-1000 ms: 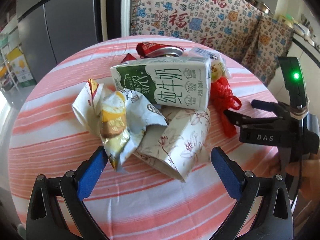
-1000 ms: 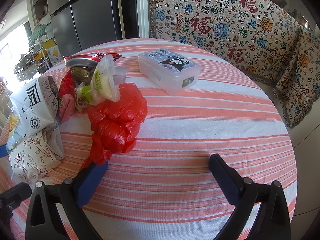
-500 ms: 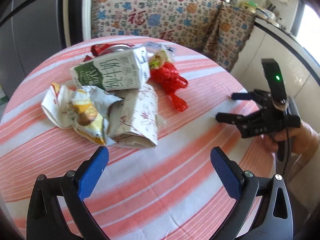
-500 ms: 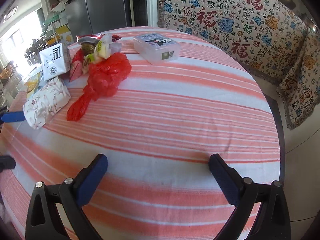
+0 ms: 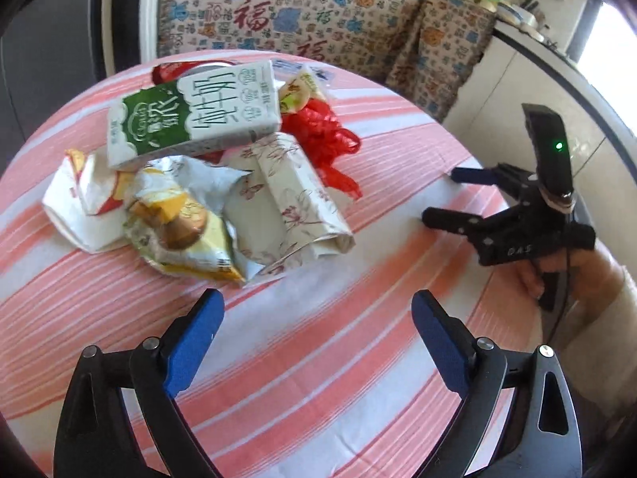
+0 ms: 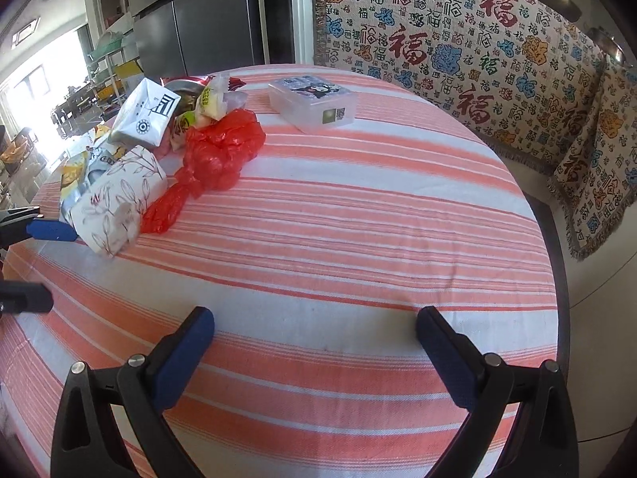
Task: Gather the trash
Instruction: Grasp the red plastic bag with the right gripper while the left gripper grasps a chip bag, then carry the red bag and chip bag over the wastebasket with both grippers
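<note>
The round worktop (image 6: 358, 239) wears an orange-and-white striped cloth. A clear plastic box (image 6: 312, 103) sits toward twelve o'clock in the right wrist view. At ten o'clock a heap lies together: milk carton (image 6: 145, 119), red plastic bag (image 6: 217, 155), flowered tissue pack (image 6: 119, 199), crumpled snack wrappers (image 5: 179, 227).

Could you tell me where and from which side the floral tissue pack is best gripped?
Probably across the narrow width of the floral tissue pack, at its free near end, coming from above: it lies flat and long, and the milk carton overlaps its far end.
</note>
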The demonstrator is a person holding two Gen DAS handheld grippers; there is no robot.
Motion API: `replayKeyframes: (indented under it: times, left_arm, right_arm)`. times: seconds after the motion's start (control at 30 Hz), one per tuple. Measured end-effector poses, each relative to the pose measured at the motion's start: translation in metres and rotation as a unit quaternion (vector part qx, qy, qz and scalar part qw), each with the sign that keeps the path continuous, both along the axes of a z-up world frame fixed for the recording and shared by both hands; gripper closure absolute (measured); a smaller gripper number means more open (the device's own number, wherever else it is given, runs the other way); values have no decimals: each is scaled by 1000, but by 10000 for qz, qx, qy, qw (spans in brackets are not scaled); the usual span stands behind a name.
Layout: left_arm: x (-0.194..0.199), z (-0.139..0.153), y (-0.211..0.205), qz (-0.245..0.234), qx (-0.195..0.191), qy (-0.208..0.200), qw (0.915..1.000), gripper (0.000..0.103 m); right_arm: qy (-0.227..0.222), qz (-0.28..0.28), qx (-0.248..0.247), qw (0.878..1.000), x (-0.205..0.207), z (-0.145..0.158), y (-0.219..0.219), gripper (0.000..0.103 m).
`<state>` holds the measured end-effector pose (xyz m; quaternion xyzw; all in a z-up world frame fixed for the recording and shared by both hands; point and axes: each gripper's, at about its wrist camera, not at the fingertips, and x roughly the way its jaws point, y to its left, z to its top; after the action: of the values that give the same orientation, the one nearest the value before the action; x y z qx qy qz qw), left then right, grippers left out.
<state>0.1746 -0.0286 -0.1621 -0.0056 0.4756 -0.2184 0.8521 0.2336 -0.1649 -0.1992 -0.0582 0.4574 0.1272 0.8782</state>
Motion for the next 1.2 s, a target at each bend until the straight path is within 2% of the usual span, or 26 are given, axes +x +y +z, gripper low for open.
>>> replayKeyframes:
  times: [0.07,0.13,0.2,0.3,0.33,0.4,0.47,0.53,0.6,0.63,0.67,0.73,0.77,0.83,1.07,1.2]
  left_arm:
    - [3,0,14,453,174,82,9988,7]
    - [7,6,35,934,15,34,9956,7]
    - [12,12,57,1422,-207,-13,9896,7]
    - [21,12,68,1828,-519,-10,9818,7]
    - [24,11,68,1929,-510,-50,9799,7]
    - [32,8,63,2086,-411,-126,9771,7]
    - [36,5,54,2149,-251,-183,9761,11]
    - [39,3,53,2169,-149,-203,9759,17]
    - [40,2,54,2144,-234,-154,9763,24]
    - [42,2,55,2113,-266,-141,9770,34]
    - [43,3,52,2066,-259,-120,9780,41]
    - [41,5,48,2005,-155,-183,9794,49]
    - [40,6,47,1966,-164,-186,9802,56]
    - [35,9,51,1963,-227,-201,9801,61]
    - [5,21,67,1933,-520,-102,9797,69]
    - [-15,29,63,1885,-550,-155,9804,73]
  right_arm:
    - [9,-4,-6,10000,1,-1,1,0]
    - [35,-44,52,10000,2,1,1,0]
    - [-25,-114,418,9991,4,9,0,1]
    - [-199,-117,1190,9926,13,28,3,8]
    - [-182,-139,1400,9899,20,31,6,14]
    - [-43,-80,1641,9864,36,32,20,19]
    - [15,-40,1596,9872,51,28,38,29]
    - [147,-56,1575,9874,66,22,52,34]
    - [226,-55,1487,9886,76,17,63,35]
    - [222,-50,1401,9899,80,15,66,35]
    - [211,-36,1323,9910,83,13,70,42]
    - [356,96,1253,9914,88,6,74,57]
    - [314,109,1282,9912,89,7,73,58]
    - [287,88,1228,9920,83,10,68,59]
    - [287,154,1163,9927,37,32,31,59]
    - [280,170,1089,9935,4,43,7,59]
